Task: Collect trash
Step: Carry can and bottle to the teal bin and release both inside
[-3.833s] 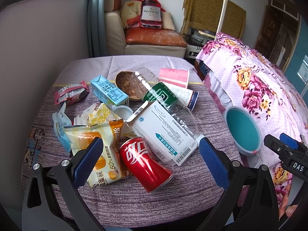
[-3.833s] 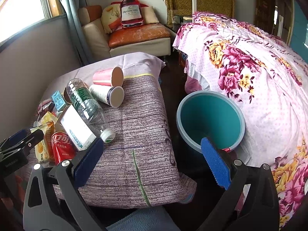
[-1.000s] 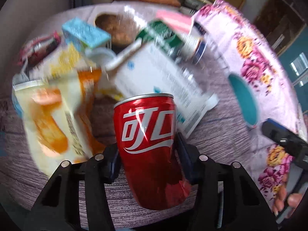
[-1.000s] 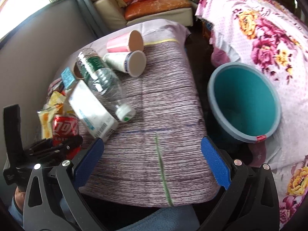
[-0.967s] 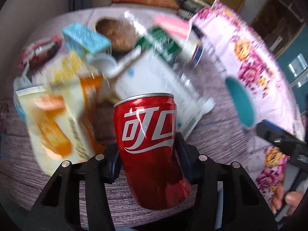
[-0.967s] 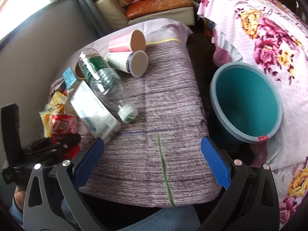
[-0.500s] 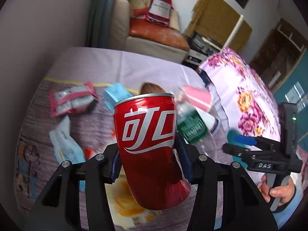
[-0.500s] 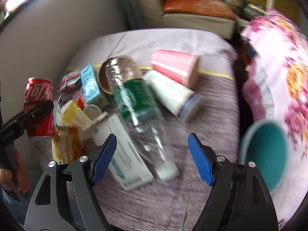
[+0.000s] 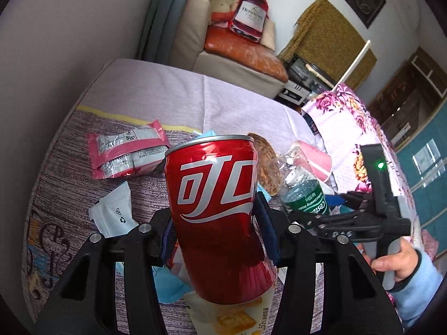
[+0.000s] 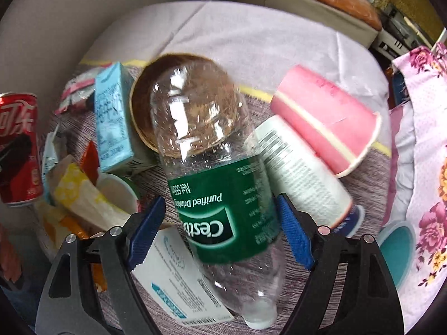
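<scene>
Clamping a red aluminium soda can (image 9: 215, 209) between its 2 blue-padded fingers, the left gripper (image 9: 215, 231) holds it upright and lifted clear of the purple striped tablecloth (image 9: 67, 184). Beyond the can to the left lies a pink and silver snack wrapper (image 9: 127, 152), and nearer the left finger a pale blue torn sachet (image 9: 114, 213). Below the can, a yellow biscuit packet (image 9: 234, 315) shows at the bottom edge. To the right of the can, the right gripper (image 9: 332, 199) reaches in over the green label of a clear plastic water bottle (image 9: 304, 195), gripped by a hand (image 9: 396, 262) in a light blue sleeve. A pink paper cup (image 9: 314, 160) lies on its side just beyond the bottle.

From the right wrist view, the right gripper (image 10: 220, 229) stands released, its 2 blue pads spread on either side of the bottle (image 10: 215, 184), which lies on the cloth with its white cap toward the camera; whether the pads touch it cannot be told. Past the bottle's base sits a brown round bowl (image 10: 145, 95), with a light blue drink carton (image 10: 111, 120) to its left. Right of the bottle lie a white paper cup (image 10: 304, 173) and the pink cup (image 10: 327, 117), touching each other. Under the left finger rests a white flat cardboard box (image 10: 178, 279). Far left, the red can (image 10: 18, 148) hangs in the other gripper. A teal round bin (image 10: 396, 254) shows at the right edge.
</scene>
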{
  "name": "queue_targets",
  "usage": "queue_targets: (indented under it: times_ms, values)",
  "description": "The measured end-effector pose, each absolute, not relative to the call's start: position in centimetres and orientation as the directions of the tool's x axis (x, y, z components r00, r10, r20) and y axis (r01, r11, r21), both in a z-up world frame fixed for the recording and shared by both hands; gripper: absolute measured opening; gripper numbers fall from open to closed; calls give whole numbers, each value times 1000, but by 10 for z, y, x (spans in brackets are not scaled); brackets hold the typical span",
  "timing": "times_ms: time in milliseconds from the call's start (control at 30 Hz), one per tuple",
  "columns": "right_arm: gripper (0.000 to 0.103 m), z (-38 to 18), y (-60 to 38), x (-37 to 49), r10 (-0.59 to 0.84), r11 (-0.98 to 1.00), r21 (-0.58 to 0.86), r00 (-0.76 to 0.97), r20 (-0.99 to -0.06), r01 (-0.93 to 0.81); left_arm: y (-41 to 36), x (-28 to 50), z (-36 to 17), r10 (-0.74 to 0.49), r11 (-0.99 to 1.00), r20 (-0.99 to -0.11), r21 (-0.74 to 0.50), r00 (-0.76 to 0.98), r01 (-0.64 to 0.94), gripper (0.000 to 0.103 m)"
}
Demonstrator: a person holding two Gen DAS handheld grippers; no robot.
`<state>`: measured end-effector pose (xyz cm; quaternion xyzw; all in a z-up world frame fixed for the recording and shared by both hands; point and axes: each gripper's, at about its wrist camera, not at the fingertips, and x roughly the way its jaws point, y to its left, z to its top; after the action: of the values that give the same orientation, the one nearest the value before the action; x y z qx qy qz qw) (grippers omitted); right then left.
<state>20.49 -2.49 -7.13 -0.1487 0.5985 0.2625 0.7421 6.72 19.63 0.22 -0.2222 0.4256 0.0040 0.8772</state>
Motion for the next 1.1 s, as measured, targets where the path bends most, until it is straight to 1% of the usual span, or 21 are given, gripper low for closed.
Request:
queue_targets:
  times_ms: [33, 167, 267, 400, 600, 733, 867, 1000, 1100]
  values:
    - [69, -71, -25, 204, 209, 820, 83, 160, -965, -566, 197, 68, 2, -182, 901, -748, -387, 638, -197, 51]
    - [68, -57, -32, 196, 278, 818, 137, 174, -945, -559, 195, 67, 6, -182, 903, -743, -385, 644, -190, 51]
    - [68, -33, -46, 192, 337, 824, 179, 211, -918, -538, 186, 68, 15, -188, 909, -733, -383, 654, -167, 51]
    - [67, -1, -69, 186, 418, 829, 246, 266, -869, -502, 165, 72, 28, -200, 919, -717, -373, 667, -126, 51]
    - [65, 43, -124, 176, 477, 846, 294, 386, -789, -444, 113, 87, 42, -234, 939, -715, -342, 659, -37, 51]
    - [64, 60, -179, 171, 457, 879, 298, 478, -750, -373, 61, 104, 49, -282, 945, -710, -322, 645, 59, 51]
    - [64, 68, -257, 164, 390, 921, 301, 572, -722, -248, -6, 126, 49, -349, 935, -712, -311, 609, 172, 51]
    - [64, 60, -328, 155, 291, 952, 282, 627, -723, -117, -86, 147, 38, -415, 909, -724, -303, 551, 287, 51]
    - [64, 38, -384, 148, 217, 962, 271, 629, -746, -11, -139, 163, 22, -448, 888, -741, -303, 501, 345, 51]
